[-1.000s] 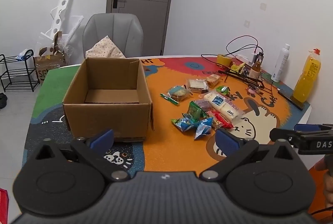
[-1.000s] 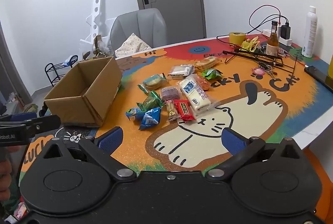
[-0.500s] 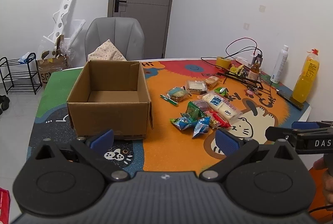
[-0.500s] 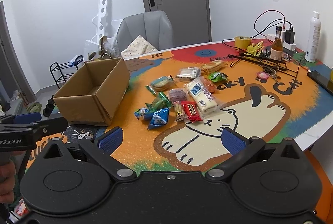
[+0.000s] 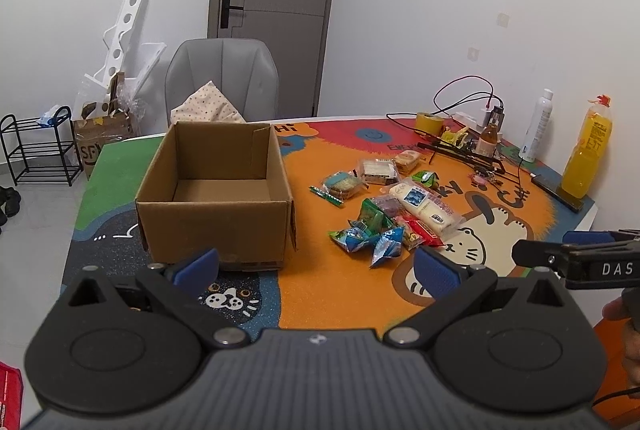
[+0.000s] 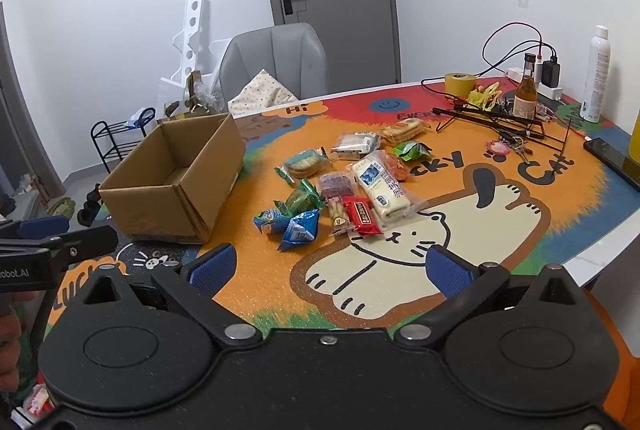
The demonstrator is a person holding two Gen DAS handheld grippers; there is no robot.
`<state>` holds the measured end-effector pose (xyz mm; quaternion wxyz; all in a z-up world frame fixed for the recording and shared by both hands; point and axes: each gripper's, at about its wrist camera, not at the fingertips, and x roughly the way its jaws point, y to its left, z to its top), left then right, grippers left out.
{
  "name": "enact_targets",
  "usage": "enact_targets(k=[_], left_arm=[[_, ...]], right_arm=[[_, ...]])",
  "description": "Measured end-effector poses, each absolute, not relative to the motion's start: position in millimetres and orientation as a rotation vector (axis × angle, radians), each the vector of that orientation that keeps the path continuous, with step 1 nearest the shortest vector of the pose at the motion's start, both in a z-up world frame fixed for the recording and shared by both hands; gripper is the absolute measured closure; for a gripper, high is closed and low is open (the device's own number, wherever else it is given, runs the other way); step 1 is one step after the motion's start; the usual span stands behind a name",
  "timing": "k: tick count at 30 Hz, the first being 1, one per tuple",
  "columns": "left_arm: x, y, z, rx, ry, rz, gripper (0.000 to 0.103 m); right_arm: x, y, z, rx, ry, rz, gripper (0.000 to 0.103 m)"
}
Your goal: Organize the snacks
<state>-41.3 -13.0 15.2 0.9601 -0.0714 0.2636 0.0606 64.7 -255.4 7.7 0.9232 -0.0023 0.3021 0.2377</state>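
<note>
An open cardboard box (image 5: 216, 186) (image 6: 176, 174) with nothing inside stands on the left of the colourful cat mat. Right of it lies a heap of several snack packets (image 5: 384, 206) (image 6: 344, 182): two blue bags (image 6: 294, 226), a green bag, a red bar (image 6: 362, 216), a long white bread pack (image 6: 380, 186) and clear cracker packs. My left gripper (image 5: 316, 268) is open, held above the table's near edge in front of the box. My right gripper (image 6: 330, 268) is open too, held over the cat drawing, short of the snacks. Both hold nothing.
At the far right stand a tape roll (image 6: 460, 82), a brown bottle (image 6: 525, 90), a white spray can (image 6: 596, 74), cables, a black wire rack (image 6: 496, 118), a phone (image 6: 612, 158) and an orange drink bottle (image 5: 588, 150). A grey chair (image 5: 222, 78) stands behind the table.
Both grippers have risen and drawn back slightly, so the box and snacks sit a little lower and further off in view. Nothing on the table has moved.
</note>
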Motion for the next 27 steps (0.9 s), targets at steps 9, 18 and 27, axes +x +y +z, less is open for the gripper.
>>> enact_targets(k=[9,18,27], left_arm=[[-43.2,-11.2,15.4,-0.147,0.531,0.118,0.000],[-45.8,-11.2,15.0,-0.142,0.531,0.120,0.000],[-45.9,-12.8,16.4,-0.131,0.531,0.120,0.000]], right_arm=[[63.1,-255.6,11.8,-0.019,0.598,0.474,0.000],[62.3,-260.0,13.2,-0.026,0.589,0.468,0.000],[63.8,-261.3,12.5,-0.022,0.585,0.475,0.000]])
